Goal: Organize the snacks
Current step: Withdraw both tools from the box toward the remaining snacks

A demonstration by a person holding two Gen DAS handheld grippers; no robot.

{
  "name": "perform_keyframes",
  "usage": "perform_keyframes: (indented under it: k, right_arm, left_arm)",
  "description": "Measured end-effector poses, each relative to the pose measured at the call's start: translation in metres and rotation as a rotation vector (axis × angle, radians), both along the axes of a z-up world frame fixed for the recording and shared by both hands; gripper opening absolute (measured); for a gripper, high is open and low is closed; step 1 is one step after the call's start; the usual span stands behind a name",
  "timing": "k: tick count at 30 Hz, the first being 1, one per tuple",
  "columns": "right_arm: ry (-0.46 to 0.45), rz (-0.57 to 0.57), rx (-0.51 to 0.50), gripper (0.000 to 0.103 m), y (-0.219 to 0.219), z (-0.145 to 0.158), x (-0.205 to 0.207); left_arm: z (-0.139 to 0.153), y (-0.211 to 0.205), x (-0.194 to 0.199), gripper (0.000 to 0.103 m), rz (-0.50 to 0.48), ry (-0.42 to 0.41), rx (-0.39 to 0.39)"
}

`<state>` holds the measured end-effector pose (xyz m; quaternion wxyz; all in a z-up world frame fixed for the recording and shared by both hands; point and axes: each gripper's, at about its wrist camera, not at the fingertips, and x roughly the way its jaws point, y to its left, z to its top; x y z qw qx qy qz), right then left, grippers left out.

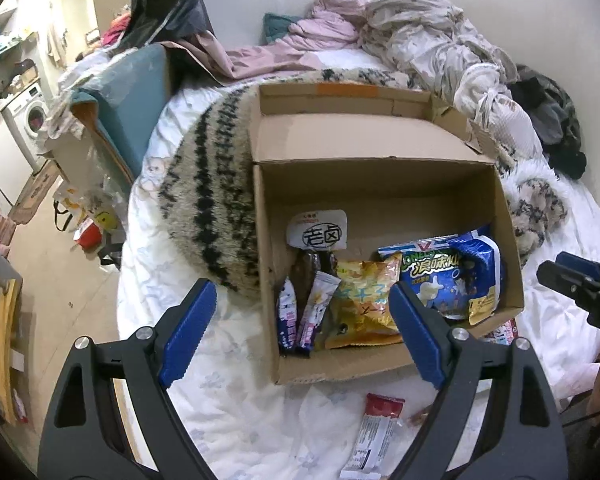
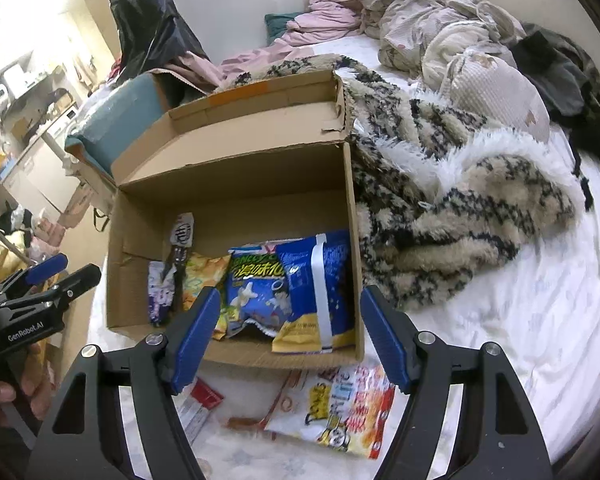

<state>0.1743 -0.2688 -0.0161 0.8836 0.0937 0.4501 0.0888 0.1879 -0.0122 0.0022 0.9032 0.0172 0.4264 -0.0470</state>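
Right gripper (image 2: 290,336) and left gripper (image 1: 300,332), both released; below the right one, light, crinkly snack bag (image 2: 340,412); pinch its edge.

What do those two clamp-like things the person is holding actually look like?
Each tool is a matte black frame with triangular cut-outs and silver screws. The left tool and right tool carry two bright blue finger pads with toothed inner edges. White "GenRobot.AI" lettering marks the left one's body. No cables show.

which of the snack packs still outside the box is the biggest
The wide white-and-yellow bag lying on the sheet in front of the cardboard box. The red-and-white bar beside it is narrow and far smaller.
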Motion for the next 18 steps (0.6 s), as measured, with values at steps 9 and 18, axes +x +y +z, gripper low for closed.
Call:
perform_keyframes:
  k: [9, 18]
  right_arm:
    - [0.032, -0.025, 0.059, 0.075, -0.002, -0.004, -0.034]
    - [0.057, -0.036, 0.068, 0.075, 0.001, -0.010, -0.063]
  left_arm:
    - [0.000, 0.008, -0.037, 0.086, 0.004, 0.024, 0.004]
    - [-0.010, 0.010, -0.064, 0.086, 0.029, 0.073, -0.032]
